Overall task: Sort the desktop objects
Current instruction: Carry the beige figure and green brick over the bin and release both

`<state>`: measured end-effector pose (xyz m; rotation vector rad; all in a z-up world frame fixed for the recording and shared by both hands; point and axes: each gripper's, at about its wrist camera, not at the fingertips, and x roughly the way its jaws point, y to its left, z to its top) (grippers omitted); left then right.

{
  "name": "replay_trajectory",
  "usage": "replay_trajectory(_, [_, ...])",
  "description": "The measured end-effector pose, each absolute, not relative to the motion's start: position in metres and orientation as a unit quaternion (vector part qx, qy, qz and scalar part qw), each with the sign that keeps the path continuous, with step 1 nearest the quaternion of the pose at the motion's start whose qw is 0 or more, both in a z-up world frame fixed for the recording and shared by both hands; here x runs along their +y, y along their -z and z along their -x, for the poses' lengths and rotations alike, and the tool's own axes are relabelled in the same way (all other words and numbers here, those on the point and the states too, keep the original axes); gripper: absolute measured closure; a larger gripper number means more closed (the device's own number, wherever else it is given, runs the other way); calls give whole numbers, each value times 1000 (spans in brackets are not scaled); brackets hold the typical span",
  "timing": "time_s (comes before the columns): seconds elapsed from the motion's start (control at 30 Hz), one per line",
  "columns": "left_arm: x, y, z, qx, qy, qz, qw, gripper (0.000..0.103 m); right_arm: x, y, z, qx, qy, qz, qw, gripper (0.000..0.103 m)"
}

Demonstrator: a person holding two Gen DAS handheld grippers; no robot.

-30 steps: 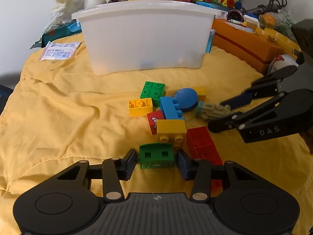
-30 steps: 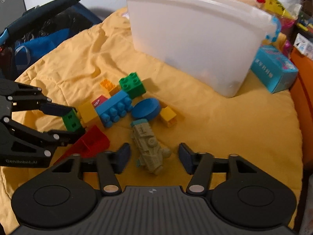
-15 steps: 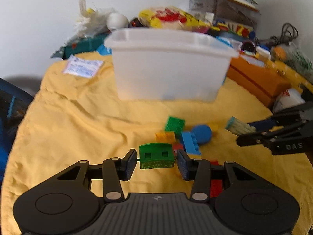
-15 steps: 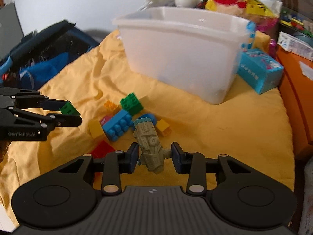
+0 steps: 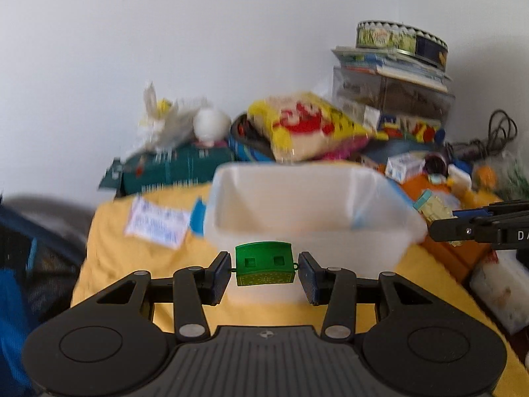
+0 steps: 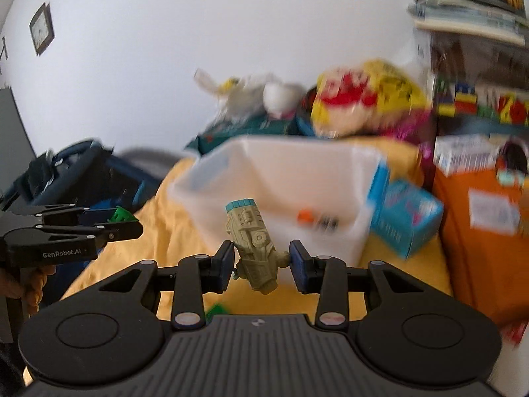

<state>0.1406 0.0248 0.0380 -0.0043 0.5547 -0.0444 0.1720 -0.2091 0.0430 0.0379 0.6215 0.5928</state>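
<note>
My left gripper is shut on a small green toy block and holds it in the air just in front of the white plastic bin. My right gripper is shut on a grey-green toy vehicle, tilted upright, held in front of the same bin. The right gripper also shows at the right edge of the left wrist view, level with the bin's rim. The left gripper with the green block shows at the left of the right wrist view. Small items lie in the bin's bottom.
The bin stands on a yellow cloth. Behind it are a yellow and red bag, a dark green box and stacked books and a tin. A teal box and an orange box stand to the bin's right.
Both grippers have risen from the pile of bricks and moved toward the bin, each carrying its toy. The right gripper closed on the toy vehicle and lifted it.
</note>
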Motion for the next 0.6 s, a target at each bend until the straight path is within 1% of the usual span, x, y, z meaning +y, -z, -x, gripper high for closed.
replay_trajectory(0.13, [18, -57, -165, 257, 26, -17, 966, 55, -208, -61, -197, 288, -279, -17, 916, 63])
replay_trajectory(0.3, [12, -71, -193, 255, 30, -18, 966, 55, -206, -72, -221, 288, -271, -14, 919, 63])
replay_trajectory(0.5, [10, -75, -230, 270, 31, -1, 962, 55, -203, -76, -245, 303, -259, -14, 917, 63])
replay_trajectory(0.6, [6, -75, -247, 278, 30, -12, 960, 55, -199, -75, -256, 313, -255, -7, 915, 63])
